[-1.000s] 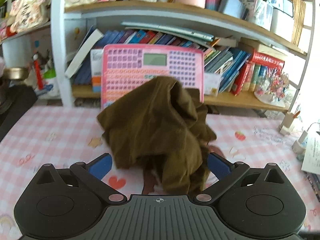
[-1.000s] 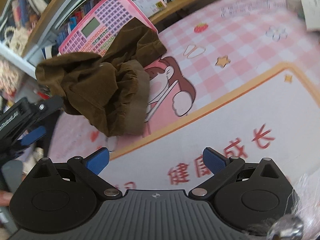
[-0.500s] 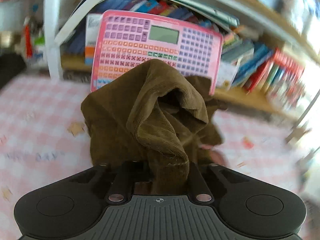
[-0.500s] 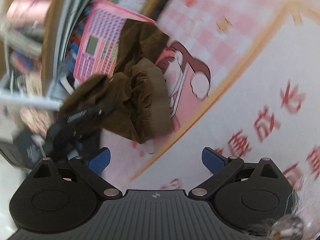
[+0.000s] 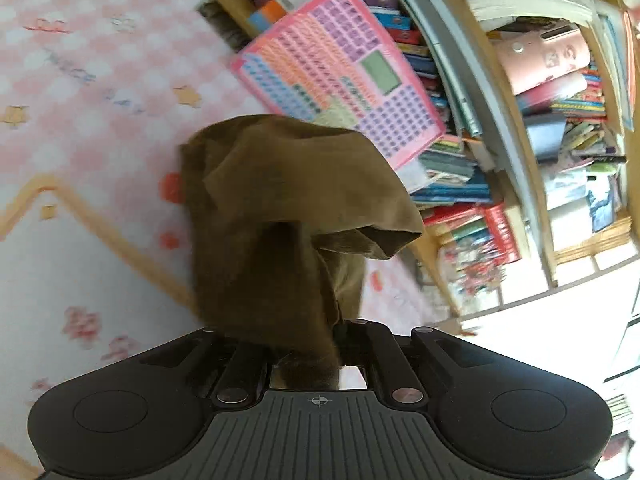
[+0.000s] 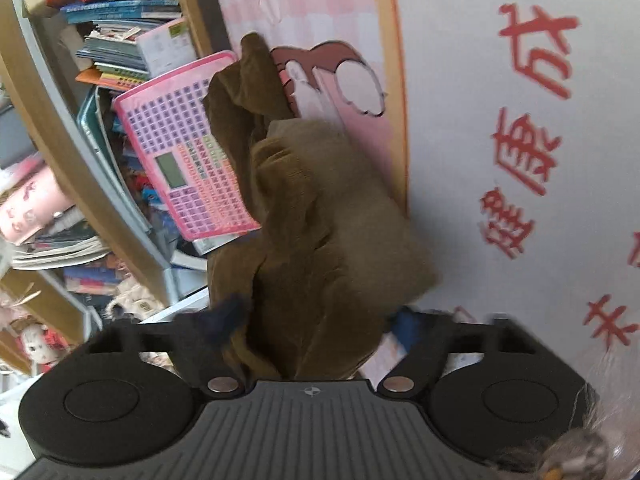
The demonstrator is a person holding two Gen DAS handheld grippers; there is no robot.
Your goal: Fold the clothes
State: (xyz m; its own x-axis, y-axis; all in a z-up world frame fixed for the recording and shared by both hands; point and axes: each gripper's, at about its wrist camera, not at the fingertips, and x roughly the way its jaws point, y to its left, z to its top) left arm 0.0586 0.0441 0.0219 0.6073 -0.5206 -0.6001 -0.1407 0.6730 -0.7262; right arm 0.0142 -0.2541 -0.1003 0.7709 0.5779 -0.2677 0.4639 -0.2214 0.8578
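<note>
Left gripper (image 5: pixel 308 344): jaws closed on a bunch of the brown garment (image 5: pixel 288 216). The cloth rises from the jaws toward 12 o'clock in the left view, balled up and apparently off the mat (image 5: pixel 80 92), though I can't confirm that.

Right gripper (image 6: pixel 316 332): the same garment (image 6: pixel 312 216) sits between its fingers and fills the gap. Fingers are blurred. They look partly in, but I can't tell if they're clamped or only straddling the cloth.

Step, my read: pick-up and sort-out. Garment is a crumpled wad with no edge or corner exposed and no fold started.

Next move needs: a second firm grip on a distinct edge, the grippers pulled apart to open the cloth, then the cloth laid flat on the mat. Picking a hem out of that wad is the hard part; a grab at a random spot just twists it.

Around:
- pink toy keypad (image 5: pixel 340 76) at 12 to 1 o'clock in the left view, leaning on the bookshelf (image 5: pixel 516 128) just behind the garment. At 9 to 10 o'clock in the right view (image 6: pixel 184 168).
- shelf is packed with books along the mat's far side.
- mat's white panel with red characters (image 6: pixel 520 152) at 1 to 3 o'clock in the right view looks free for the lay-down.

Obstruction: keypad and shelf edge sit close behind the cloth. A wide spread could clip the keypad, so I'd spread toward the white panel.
</note>
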